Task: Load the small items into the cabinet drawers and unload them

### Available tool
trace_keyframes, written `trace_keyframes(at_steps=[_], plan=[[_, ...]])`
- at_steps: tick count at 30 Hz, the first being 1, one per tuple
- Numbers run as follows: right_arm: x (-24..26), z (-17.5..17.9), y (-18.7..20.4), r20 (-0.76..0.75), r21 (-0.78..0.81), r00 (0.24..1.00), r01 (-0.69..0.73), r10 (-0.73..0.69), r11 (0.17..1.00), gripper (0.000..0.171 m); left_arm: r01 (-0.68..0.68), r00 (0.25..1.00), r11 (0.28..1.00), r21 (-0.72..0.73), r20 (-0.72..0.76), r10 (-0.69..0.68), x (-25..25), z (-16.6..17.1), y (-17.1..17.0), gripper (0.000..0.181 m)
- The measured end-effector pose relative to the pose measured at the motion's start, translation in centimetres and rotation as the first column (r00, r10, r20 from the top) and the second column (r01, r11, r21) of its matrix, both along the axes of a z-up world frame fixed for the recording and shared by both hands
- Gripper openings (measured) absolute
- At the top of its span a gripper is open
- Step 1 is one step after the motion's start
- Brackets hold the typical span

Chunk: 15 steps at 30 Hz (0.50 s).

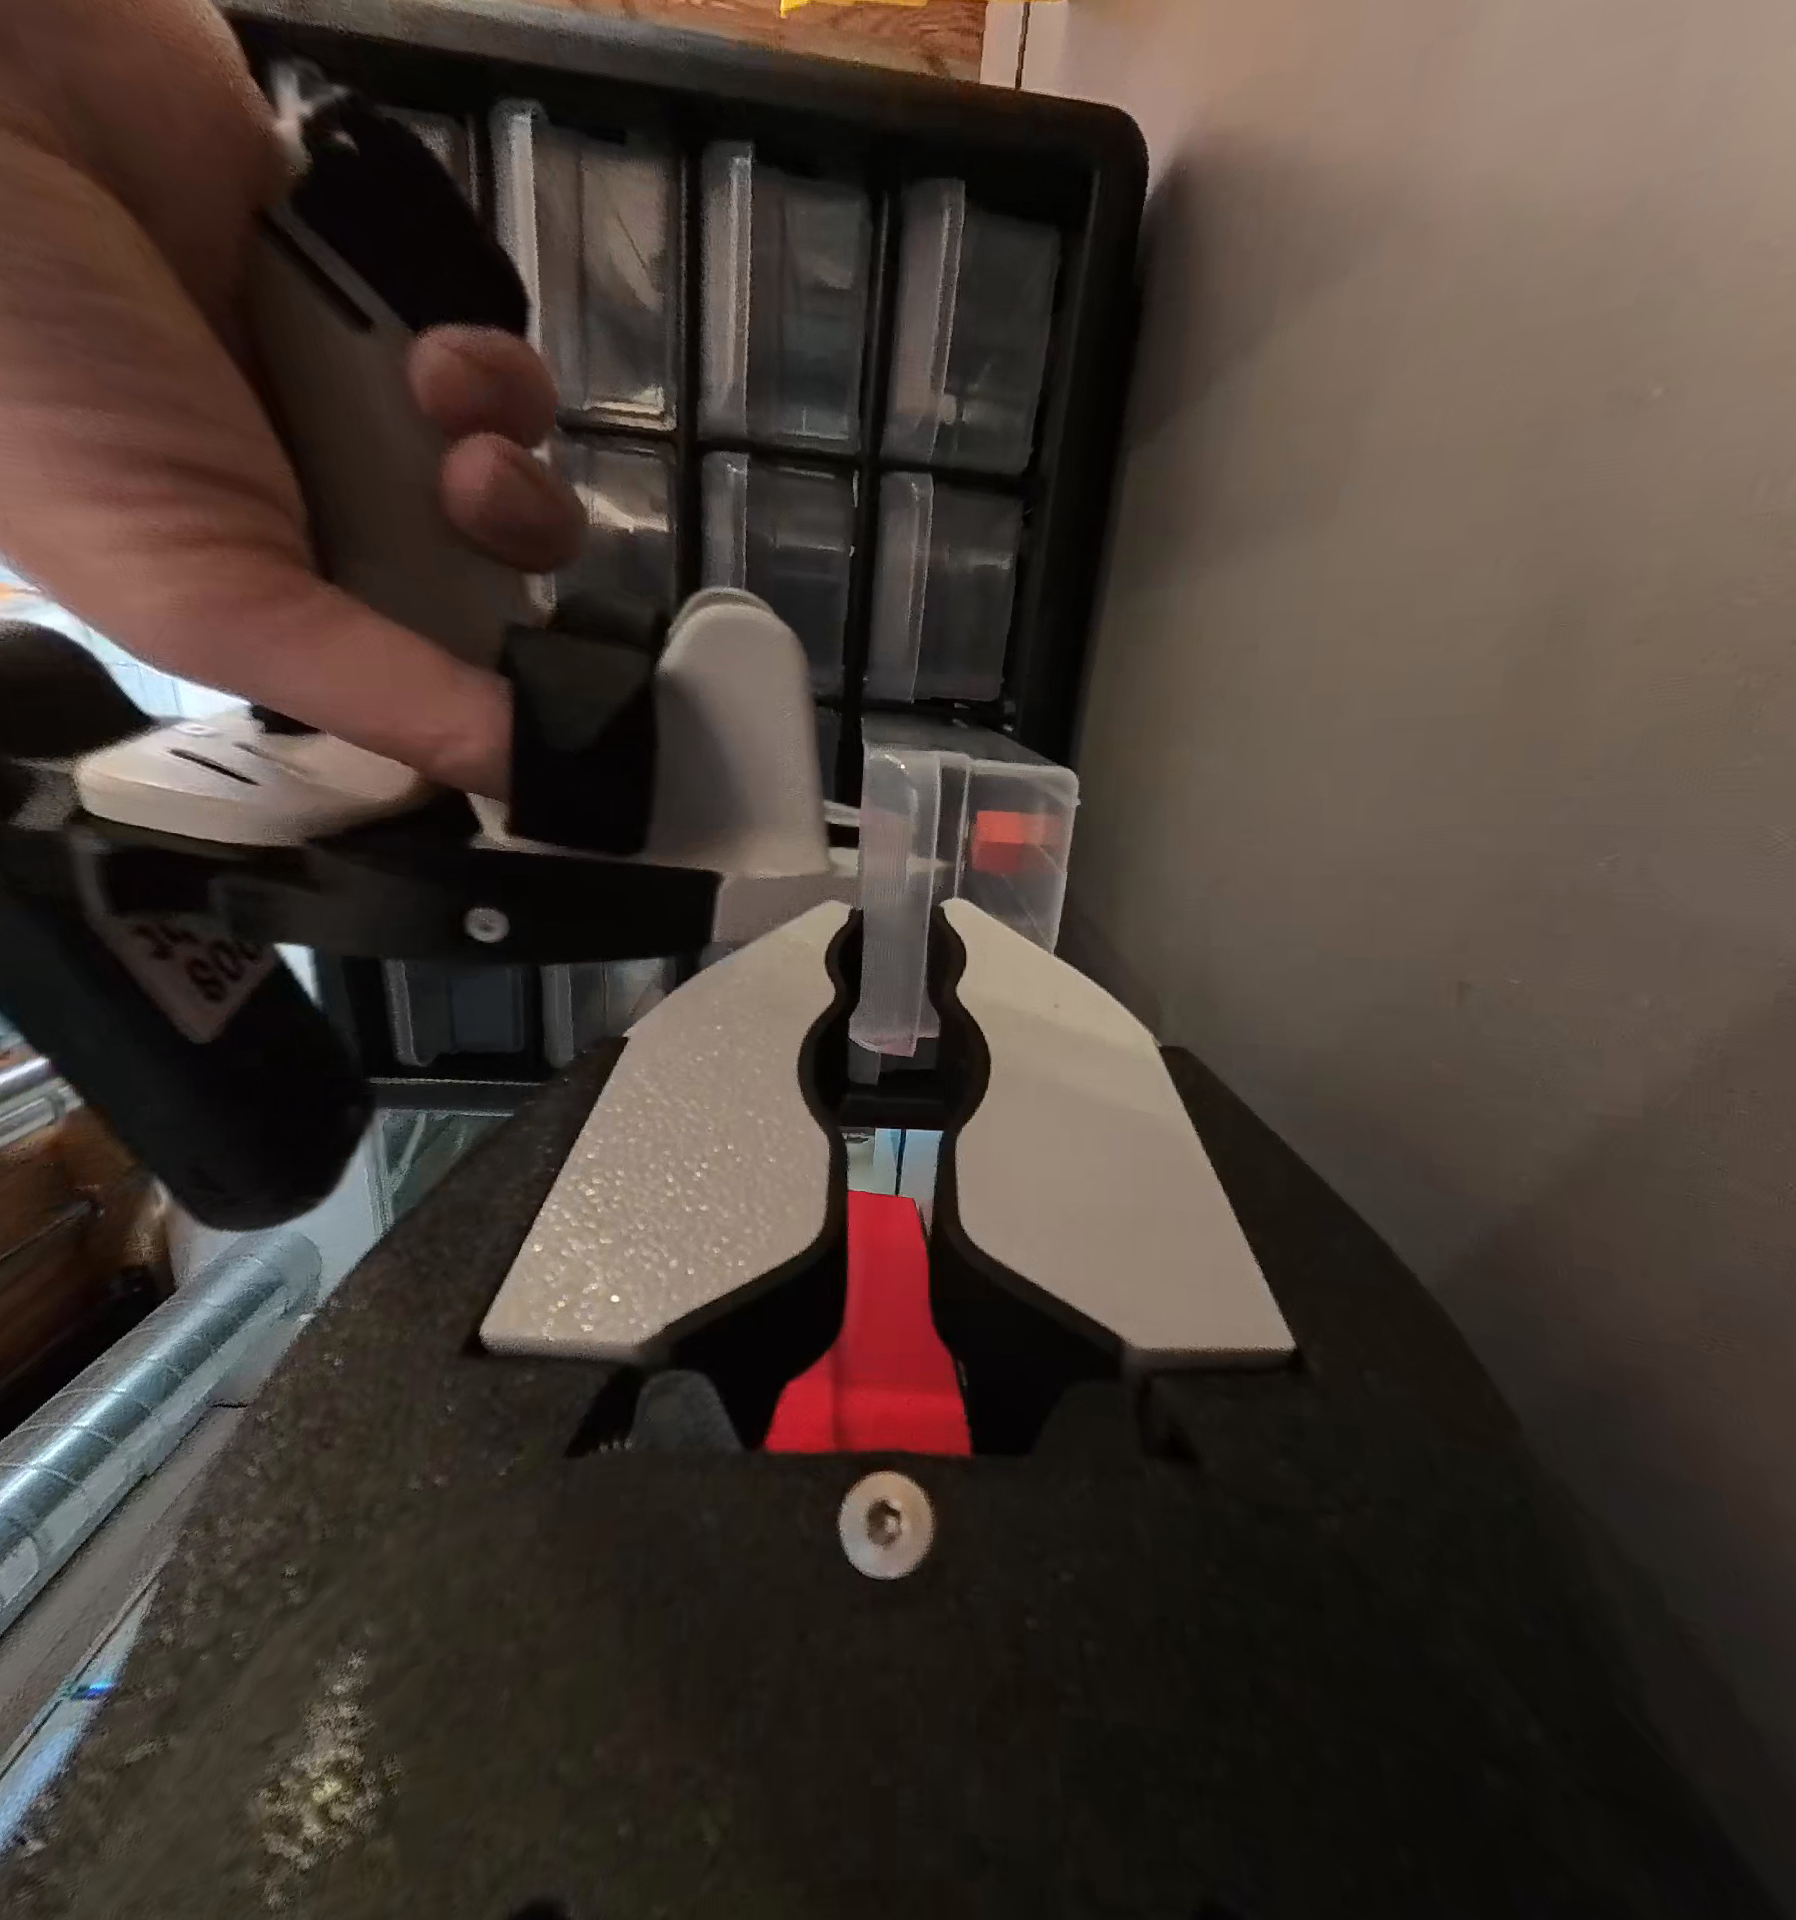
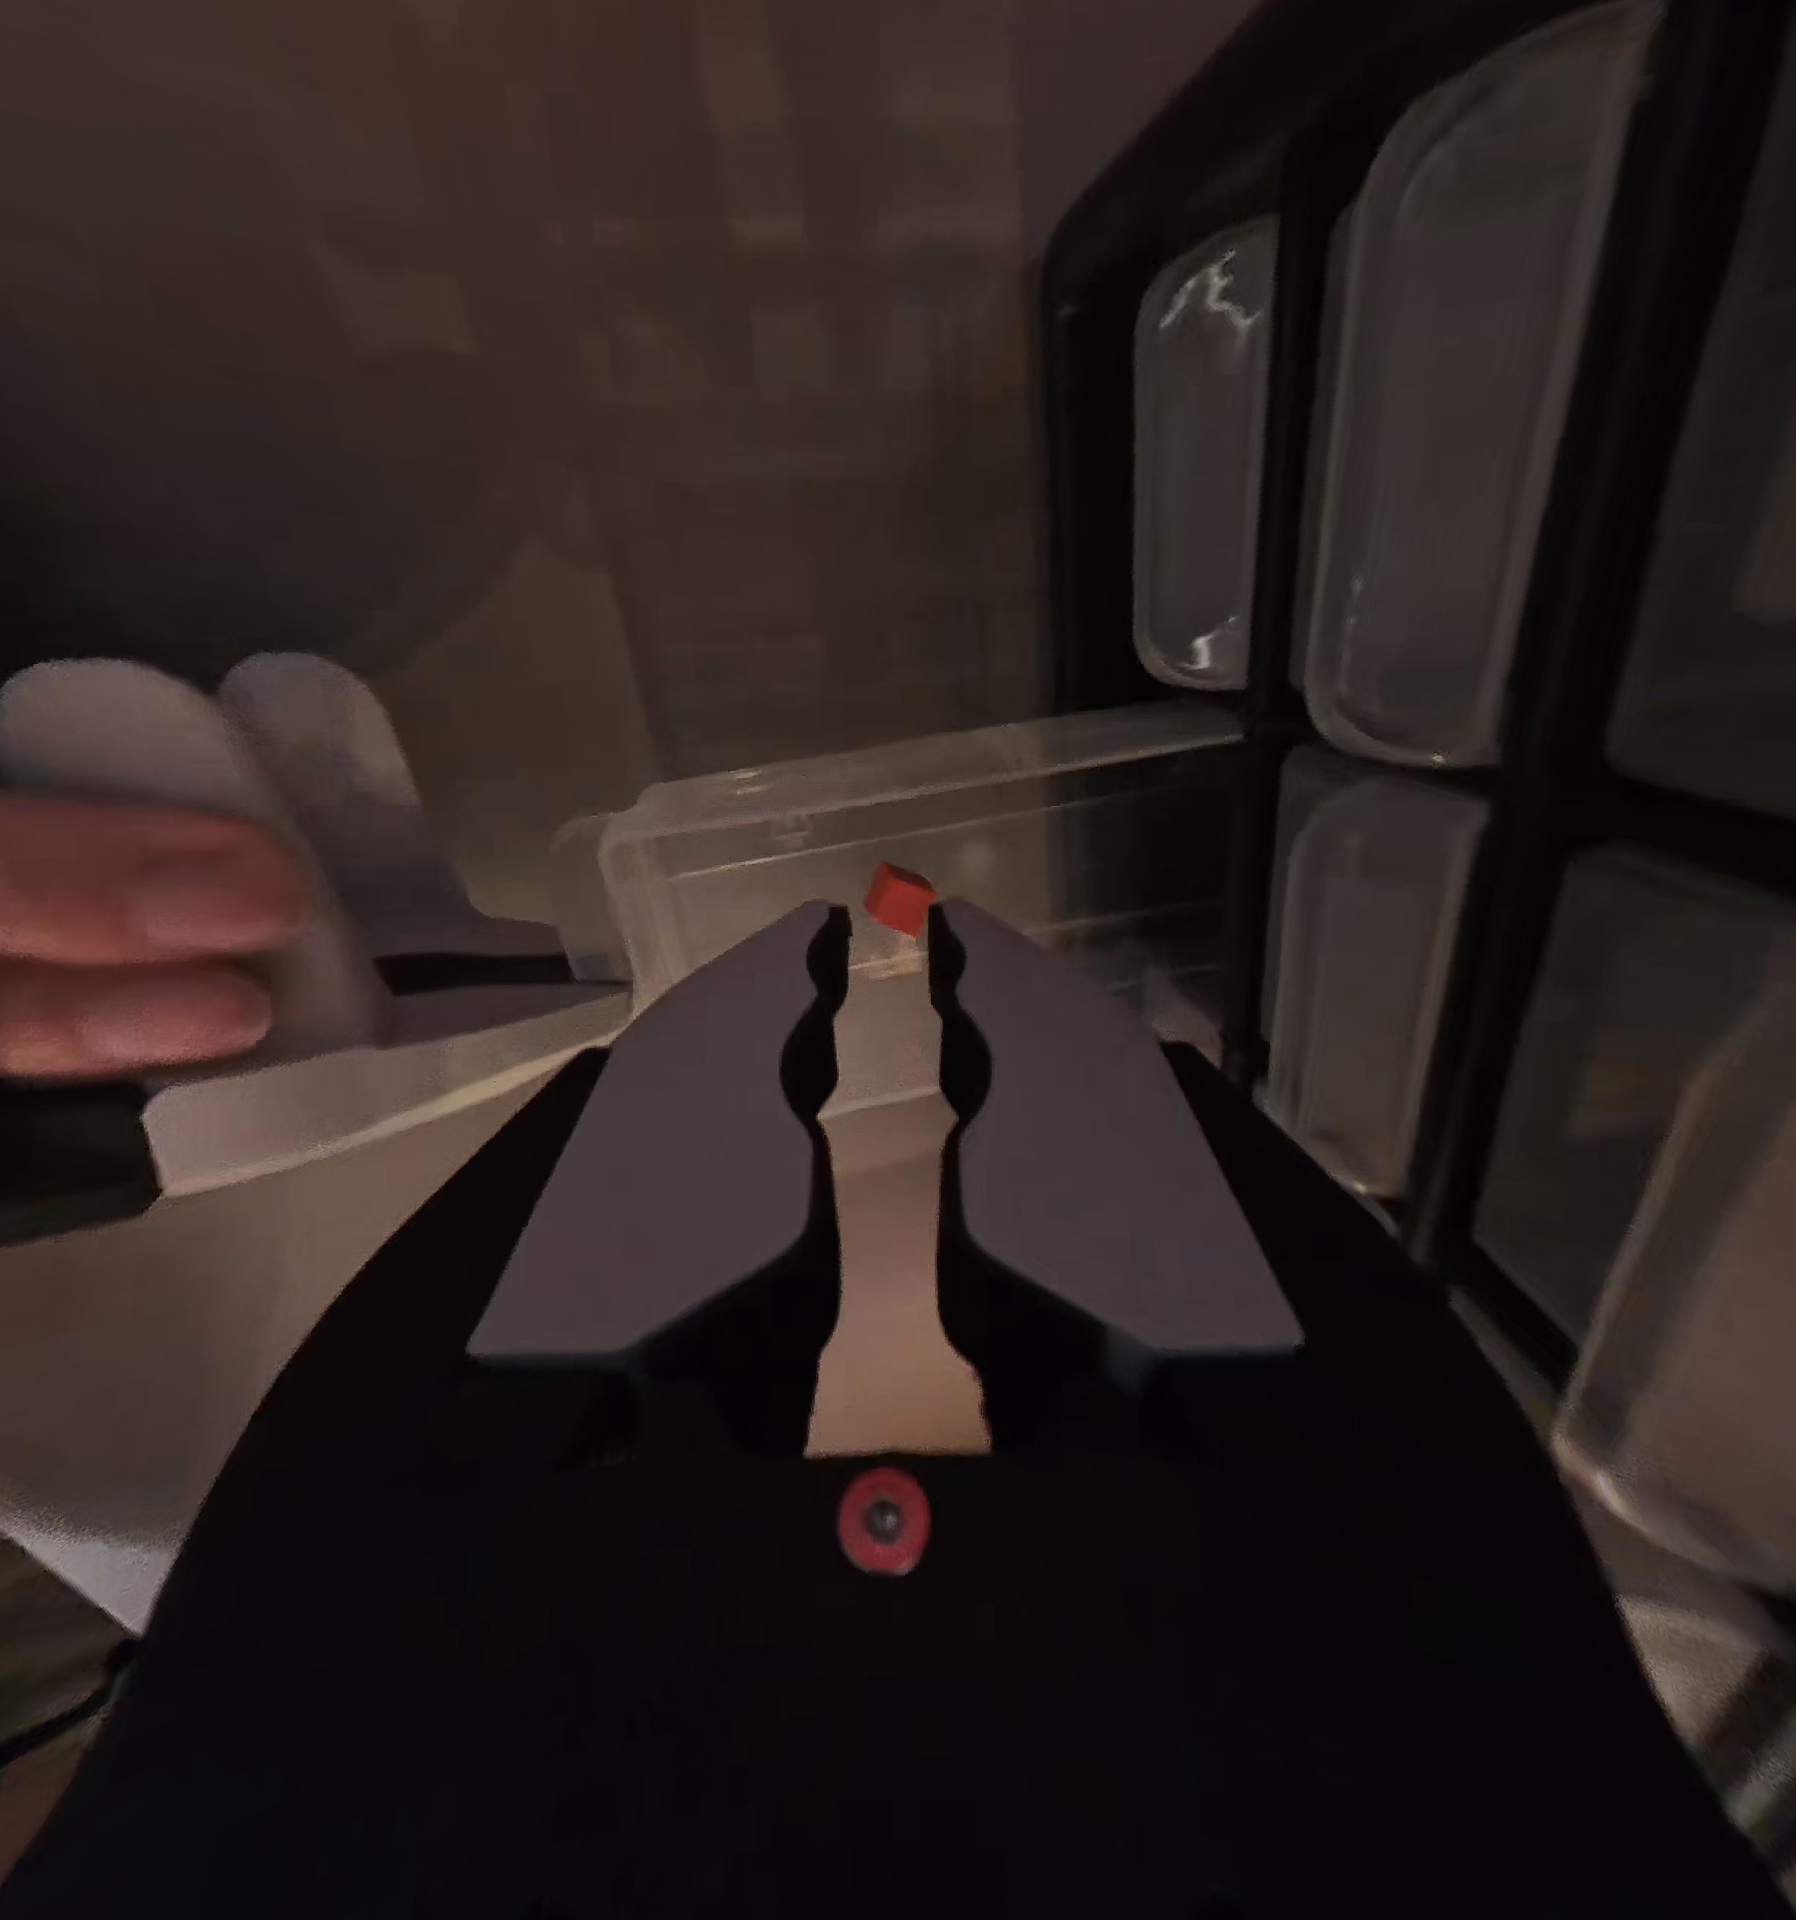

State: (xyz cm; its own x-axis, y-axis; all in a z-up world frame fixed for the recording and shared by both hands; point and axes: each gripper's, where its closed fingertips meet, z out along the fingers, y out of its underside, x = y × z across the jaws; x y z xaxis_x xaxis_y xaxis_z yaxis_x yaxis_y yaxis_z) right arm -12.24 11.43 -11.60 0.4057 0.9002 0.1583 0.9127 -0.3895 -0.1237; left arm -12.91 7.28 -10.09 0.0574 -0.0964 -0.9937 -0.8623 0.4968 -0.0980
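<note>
Above pulled-out drawer [image 2: 935, 821], red cube [image 2: 899, 894], right claw [image 2: 889, 920] parted

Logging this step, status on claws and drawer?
Left claw shut on the pulled-out drawer's handle. Right claw open at drawer, red cube just beyond its tips. Nothing blocking.

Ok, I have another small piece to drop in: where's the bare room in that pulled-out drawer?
The back half of the drawer, between the red cube and the cabinet, looks bare. The front is crowded: the left gripper pinches the handle and the right gripper hangs over the cube, jaws apart.
</note>
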Motion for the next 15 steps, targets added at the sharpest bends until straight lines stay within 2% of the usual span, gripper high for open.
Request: trace_keyframes(at_steps=[8,15], plan=[[0.2,-1.6,0.1,0.104,-0.083,0.995,0.010,-0.001,0.996,0.020,0.001,1.000,1.000,-0.013,-0.007,-0.001,-0.1,-0.2,-0.1,0.012],[0.9,-2.2,-0.3,0.232,-0.180,0.973,0.040,0.003,0.983,0.016,0.008,1.000,1.000,-0.014,-0.013,-0.008,0.1,-0.2,-0.2,0.012]])
